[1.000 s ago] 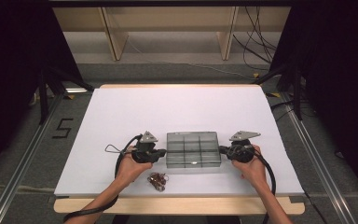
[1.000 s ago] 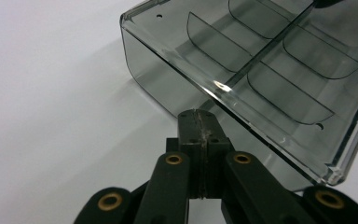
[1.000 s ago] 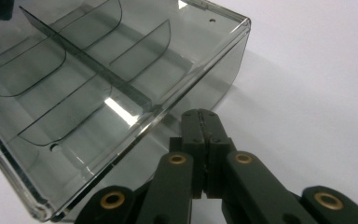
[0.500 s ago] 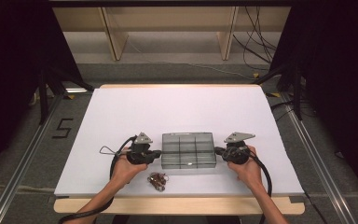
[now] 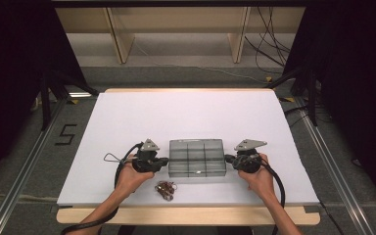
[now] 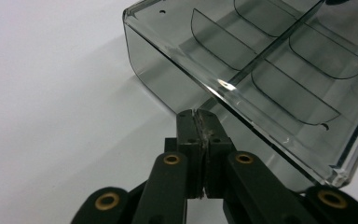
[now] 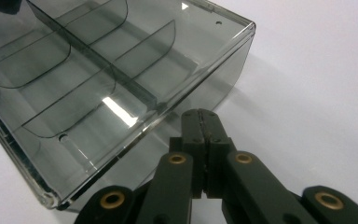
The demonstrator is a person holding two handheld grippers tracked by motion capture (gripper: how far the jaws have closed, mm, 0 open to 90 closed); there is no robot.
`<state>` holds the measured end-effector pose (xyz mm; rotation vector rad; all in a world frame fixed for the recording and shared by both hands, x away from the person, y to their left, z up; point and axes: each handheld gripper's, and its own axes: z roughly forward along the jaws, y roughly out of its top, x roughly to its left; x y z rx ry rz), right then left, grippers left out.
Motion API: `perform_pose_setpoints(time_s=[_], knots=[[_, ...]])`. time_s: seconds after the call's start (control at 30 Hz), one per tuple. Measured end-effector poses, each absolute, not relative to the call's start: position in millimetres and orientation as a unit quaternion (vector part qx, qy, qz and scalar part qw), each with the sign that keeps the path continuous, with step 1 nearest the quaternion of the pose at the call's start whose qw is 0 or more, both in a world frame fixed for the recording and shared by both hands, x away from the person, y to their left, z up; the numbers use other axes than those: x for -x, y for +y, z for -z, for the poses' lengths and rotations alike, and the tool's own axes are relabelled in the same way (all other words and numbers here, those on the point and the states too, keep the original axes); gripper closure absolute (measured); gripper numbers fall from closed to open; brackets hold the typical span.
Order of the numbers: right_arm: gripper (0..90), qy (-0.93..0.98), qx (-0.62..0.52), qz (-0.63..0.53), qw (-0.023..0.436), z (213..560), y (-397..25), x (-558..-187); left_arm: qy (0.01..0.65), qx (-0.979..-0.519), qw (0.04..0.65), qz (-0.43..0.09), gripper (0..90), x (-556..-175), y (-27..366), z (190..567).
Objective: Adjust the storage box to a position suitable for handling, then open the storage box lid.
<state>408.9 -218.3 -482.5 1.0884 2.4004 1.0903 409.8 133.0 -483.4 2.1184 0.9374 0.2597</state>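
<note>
A smoky clear plastic box (image 5: pixel 197 157) with divided compartments sits on the white table top (image 5: pixel 186 112), near the front. My left gripper (image 5: pixel 165 161) is at its left end and my right gripper (image 5: pixel 228 159) at its right end. In the left gripper view the jaws of the left gripper (image 6: pixel 198 116) are pressed together with nothing between them, tips against the wall of the box (image 6: pixel 270 60) just under its rim. The right gripper (image 7: pixel 201 114) is likewise shut, its tips at the side wall of the box (image 7: pixel 98 70). The compartments look empty.
A small brown clump of loose items (image 5: pixel 165 188) lies in front of the box, by the left hand. The table's wooden front edge (image 5: pixel 186 215) is close behind the hands. Wooden shelving (image 5: pixel 176 29) stands beyond the far edge.
The box and both grippers have shifted slightly to the left and a little toward the person. Both grippers stay shut at the box's ends.
</note>
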Motion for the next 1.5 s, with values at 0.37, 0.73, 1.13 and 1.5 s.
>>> perform_pose_setpoints(time_s=[0.37,0.73,1.13,1.5], knots=[[90.0,0.832,-0.372,-0.384,0.148,482,-223,-409,0.369,-0.837,0.392,-0.096,79.6,-411,150,481],[90.0,0.823,-0.381,-0.397,0.143,483,-232,-401,0.369,-0.834,0.398,-0.095,60.4,-399,159,473],[90.0,0.818,-0.384,-0.403,0.147,480,-244,-390,0.363,-0.827,0.419,-0.091,43.1,-386,166,462],[90.0,0.815,-0.380,-0.411,0.146,472,-250,-374,0.370,-0.823,0.423,-0.082,33.7,-371,163,461]])
